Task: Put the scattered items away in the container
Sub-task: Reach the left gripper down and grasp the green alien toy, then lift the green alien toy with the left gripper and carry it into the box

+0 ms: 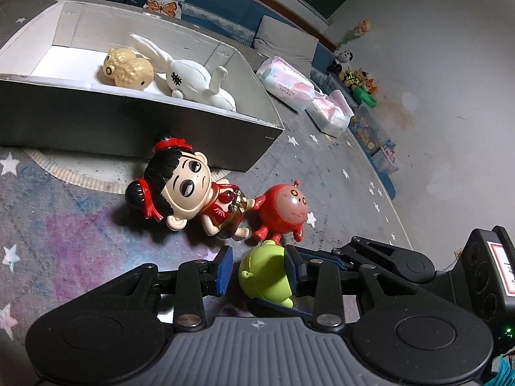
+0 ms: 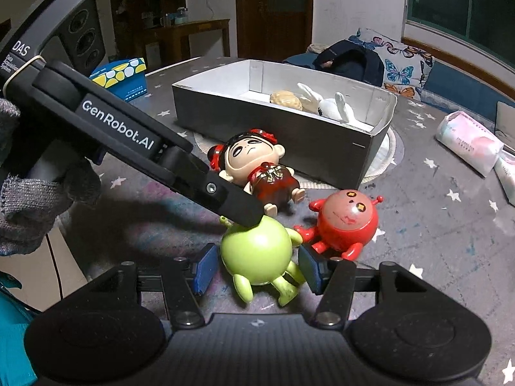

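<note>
A green round toy figure (image 2: 256,254) lies on the starry mat between the open jaws of both grippers. My right gripper (image 2: 257,268) straddles its body with small gaps on both sides. My left gripper (image 1: 259,270) comes from the side; its right pad (image 1: 294,270) touches the green toy (image 1: 264,273), the left pad stands apart. In the right wrist view a left finger (image 2: 239,204) rests on the toy's top. A red round figure (image 2: 344,222) and a black-haired doll (image 2: 257,169) lie just beyond. The grey box (image 2: 289,135) holds a white rabbit (image 1: 193,77) and a tan fish toy (image 1: 128,69).
Tissue packs (image 2: 466,148) lie on the mat to the right of the box. A blue dotted carton (image 2: 124,75) stands at the left behind the left gripper. Small toys and boxes (image 1: 360,80) line the wall. A round white mat (image 1: 80,170) lies under the box.
</note>
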The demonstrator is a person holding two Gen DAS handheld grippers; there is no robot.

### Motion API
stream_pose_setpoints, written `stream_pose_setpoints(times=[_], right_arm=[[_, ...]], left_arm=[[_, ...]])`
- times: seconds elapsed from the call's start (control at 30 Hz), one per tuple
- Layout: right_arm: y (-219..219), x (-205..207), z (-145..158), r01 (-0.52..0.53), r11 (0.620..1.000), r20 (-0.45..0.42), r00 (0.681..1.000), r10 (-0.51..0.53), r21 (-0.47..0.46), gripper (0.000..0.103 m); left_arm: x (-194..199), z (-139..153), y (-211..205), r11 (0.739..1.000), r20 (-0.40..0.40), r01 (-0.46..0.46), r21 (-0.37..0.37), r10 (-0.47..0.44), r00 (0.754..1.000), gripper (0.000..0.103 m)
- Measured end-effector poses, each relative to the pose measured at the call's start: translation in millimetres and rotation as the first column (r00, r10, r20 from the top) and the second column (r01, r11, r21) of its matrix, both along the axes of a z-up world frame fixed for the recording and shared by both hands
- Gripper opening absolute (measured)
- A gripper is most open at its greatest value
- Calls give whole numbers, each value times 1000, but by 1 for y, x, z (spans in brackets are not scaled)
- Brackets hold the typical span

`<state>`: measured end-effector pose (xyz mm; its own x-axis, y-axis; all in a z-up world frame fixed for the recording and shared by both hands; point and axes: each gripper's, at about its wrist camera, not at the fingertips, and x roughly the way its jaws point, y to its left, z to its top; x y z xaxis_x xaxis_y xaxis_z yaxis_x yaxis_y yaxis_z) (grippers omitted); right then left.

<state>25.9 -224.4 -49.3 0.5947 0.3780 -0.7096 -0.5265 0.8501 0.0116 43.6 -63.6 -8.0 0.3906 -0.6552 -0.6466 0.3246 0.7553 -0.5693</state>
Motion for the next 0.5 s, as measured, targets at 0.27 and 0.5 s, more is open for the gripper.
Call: stream_pose_setpoints(times=[0.27, 0.5], right_arm=[[5, -5, 0, -14, 999, 28, 999, 15, -36, 49], [6, -7, 4, -10, 999, 34, 999, 11, -32, 49]], left_arm=[[0, -3, 0, 1000, -33, 2, -24, -2, 999, 38], [-4, 2, -4, 1000, -24, 10, -24, -11, 1000, 37]])
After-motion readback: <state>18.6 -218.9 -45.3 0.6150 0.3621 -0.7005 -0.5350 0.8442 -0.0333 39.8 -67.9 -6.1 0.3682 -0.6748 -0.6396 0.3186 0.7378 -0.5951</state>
